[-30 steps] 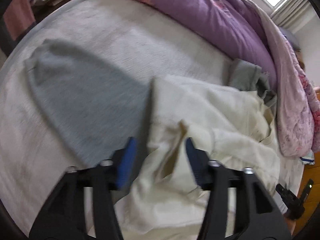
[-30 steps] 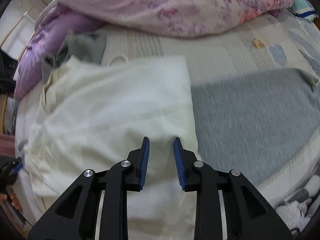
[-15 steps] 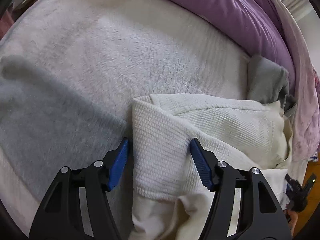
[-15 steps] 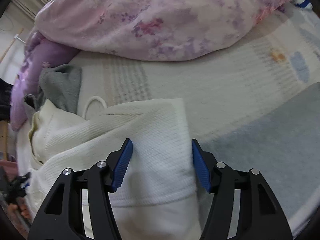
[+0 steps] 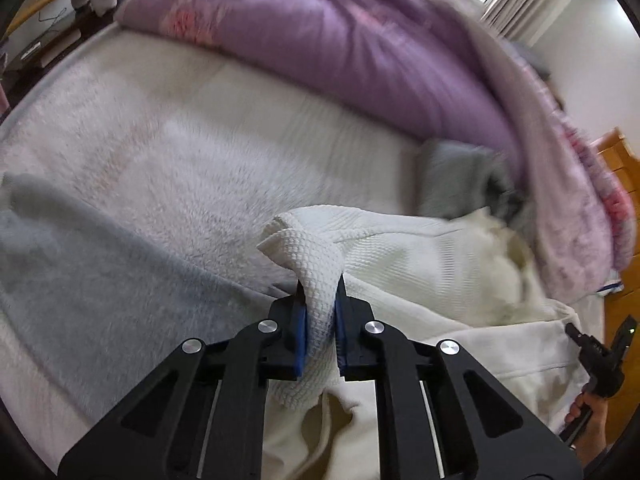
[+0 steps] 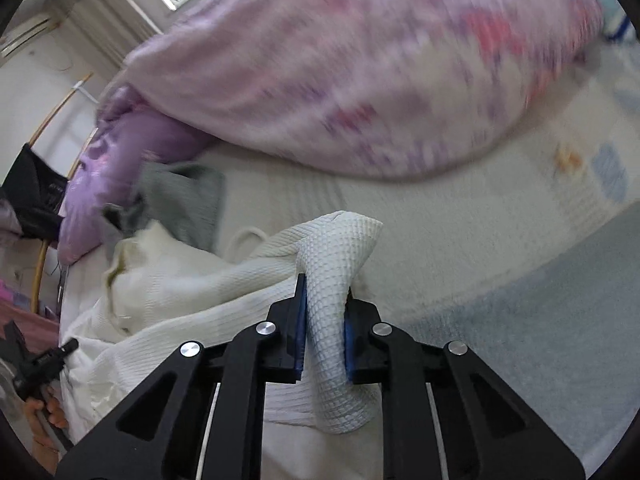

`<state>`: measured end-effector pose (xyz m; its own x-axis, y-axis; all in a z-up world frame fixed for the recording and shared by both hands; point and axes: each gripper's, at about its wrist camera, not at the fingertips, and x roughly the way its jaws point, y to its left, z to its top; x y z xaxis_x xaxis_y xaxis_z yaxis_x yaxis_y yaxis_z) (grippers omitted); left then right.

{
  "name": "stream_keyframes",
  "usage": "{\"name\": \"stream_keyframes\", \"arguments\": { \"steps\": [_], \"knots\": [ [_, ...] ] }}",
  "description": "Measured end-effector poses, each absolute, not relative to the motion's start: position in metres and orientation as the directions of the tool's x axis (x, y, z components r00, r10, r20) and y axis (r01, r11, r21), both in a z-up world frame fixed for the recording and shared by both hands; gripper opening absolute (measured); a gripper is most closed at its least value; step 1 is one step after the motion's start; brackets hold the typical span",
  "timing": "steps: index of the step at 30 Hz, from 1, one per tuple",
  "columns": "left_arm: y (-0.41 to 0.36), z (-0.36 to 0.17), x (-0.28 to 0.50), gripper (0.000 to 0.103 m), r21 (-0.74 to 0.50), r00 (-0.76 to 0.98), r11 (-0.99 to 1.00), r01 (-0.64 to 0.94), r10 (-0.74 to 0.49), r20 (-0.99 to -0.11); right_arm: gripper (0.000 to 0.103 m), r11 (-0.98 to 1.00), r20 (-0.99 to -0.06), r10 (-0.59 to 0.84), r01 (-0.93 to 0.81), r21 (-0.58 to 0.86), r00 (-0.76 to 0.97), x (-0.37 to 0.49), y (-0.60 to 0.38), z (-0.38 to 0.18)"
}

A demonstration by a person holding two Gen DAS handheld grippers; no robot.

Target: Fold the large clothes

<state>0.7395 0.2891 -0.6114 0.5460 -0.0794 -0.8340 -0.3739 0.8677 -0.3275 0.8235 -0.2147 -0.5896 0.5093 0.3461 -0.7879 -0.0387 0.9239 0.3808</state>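
On the bed we see a cream waffle-knit garment spread toward the purple duvet, with both grippers clamped on its corners. Our left gripper pinches one bunched corner between its blue pads, the fabric standing up above the jaws. Our right gripper pinches the other corner the same way, cloth folded over the tips. Beside the garment lies a grey blanket, partly under the left corner. Near the duvet a grey cloth sits crumpled, touching the garment's far edge. Behind it in the right view lies a pink floral duvet, blurred.
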Motion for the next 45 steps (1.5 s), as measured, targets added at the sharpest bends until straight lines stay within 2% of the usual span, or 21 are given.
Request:
{"name": "stream_keyframes", "arguments": {
  "steps": [5,9,12,18,20,23,25,26,27,29,30,34,36,41,43,44,45],
  "knots": [
    [0.268,-0.557,0.689,0.01,-0.367,0.629,0.877,-0.31,-0.101,-0.771,0.013,0.911,-0.708,0.392,-0.143,0.386,0.588,0.764,-0.211,-0.53],
    [0.253,-0.526,0.622,0.01,-0.366,0.634,0.88,-0.302,-0.102,-0.766,0.012,0.903,-0.697,0.414,-0.165,0.397,0.586,0.701,-0.219,-0.501],
    [0.25,-0.523,0.577,0.01,-0.363,0.602,0.873,-0.326,-0.104,-0.791,0.009,0.914,-0.739,0.395,-0.153,0.376,0.545,0.646,-0.235,-0.493],
    [0.235,-0.547,0.478,0.011,-0.318,0.475,0.852,-0.415,-0.095,-0.875,0.01,0.937,-0.856,0.338,-0.053,0.346,0.392,0.556,-0.261,-0.533],
    [0.228,-0.56,0.45,0.014,-0.289,0.425,0.839,-0.461,-0.077,-0.902,0.013,0.952,-0.911,0.292,0.005,0.307,0.293,0.533,-0.271,-0.56],
    [0.222,-0.574,0.416,0.023,-0.28,0.368,0.807,-0.519,-0.085,-0.926,0.014,0.942,-0.932,0.288,0.111,0.317,0.221,0.504,-0.287,-0.583],
    [0.217,-0.582,0.396,0.024,-0.242,0.316,0.801,-0.548,-0.07,-0.946,0.02,0.927,-0.932,0.301,0.166,0.336,0.201,0.488,-0.292,-0.589],
    [0.215,-0.583,0.383,0.024,-0.232,0.301,0.789,-0.57,-0.062,-0.952,0.026,0.901,-0.919,0.343,0.209,0.38,0.194,0.48,-0.295,-0.591],
    [0.216,-0.583,0.373,0.025,-0.239,0.301,0.773,-0.588,-0.065,-0.951,0.038,0.867,-0.902,0.387,0.259,0.427,0.19,0.471,-0.298,-0.593],
    [0.219,-0.583,0.351,0.042,-0.279,0.317,0.716,-0.64,-0.084,-0.945,0.049,0.822,-0.881,0.426,0.319,0.471,0.204,0.458,-0.298,-0.594],
    [0.218,-0.581,0.338,0.054,-0.298,0.331,0.68,-0.67,-0.086,-0.94,0.052,0.797,-0.87,0.443,0.348,0.493,0.217,0.452,-0.298,-0.594],
    [0.219,-0.589,0.328,0.065,-0.381,0.37,0.6,-0.704,-0.149,-0.917,0.056,0.656,-0.821,0.496,0.497,0.568,0.283,0.446,-0.296,-0.607],
    [0.218,-0.601,0.338,0.065,-0.397,0.369,0.598,-0.696,-0.175,-0.913,0.057,0.632,-0.816,0.5,0.521,0.573,0.29,0.453,-0.289,-0.617],
    [0.216,-0.637,0.362,0.066,-0.345,0.321,0.627,-0.698,-0.156,-0.934,0.057,0.616,-0.813,0.5,0.537,0.576,0.299,0.473,-0.264,-0.638],
    [0.215,-0.647,0.368,0.065,-0.325,0.314,0.645,-0.691,-0.136,-0.939,0.054,0.636,-0.822,0.467,0.523,0.568,0.325,0.481,-0.258,-0.639],
    [0.214,-0.652,0.372,0.062,-0.306,0.302,0.665,-0.682,-0.125,-0.945,0.032,0.658,-0.839,0.433,0.521,0.543,0.328,0.484,-0.256,-0.637],
    [0.212,-0.654,0.375,0.042,-0.299,0.299,0.679,-0.67,-0.121,-0.947,0.011,0.668,-0.842,0.426,0.512,0.54,0.332,0.485,-0.254,-0.636]
  ]
}}
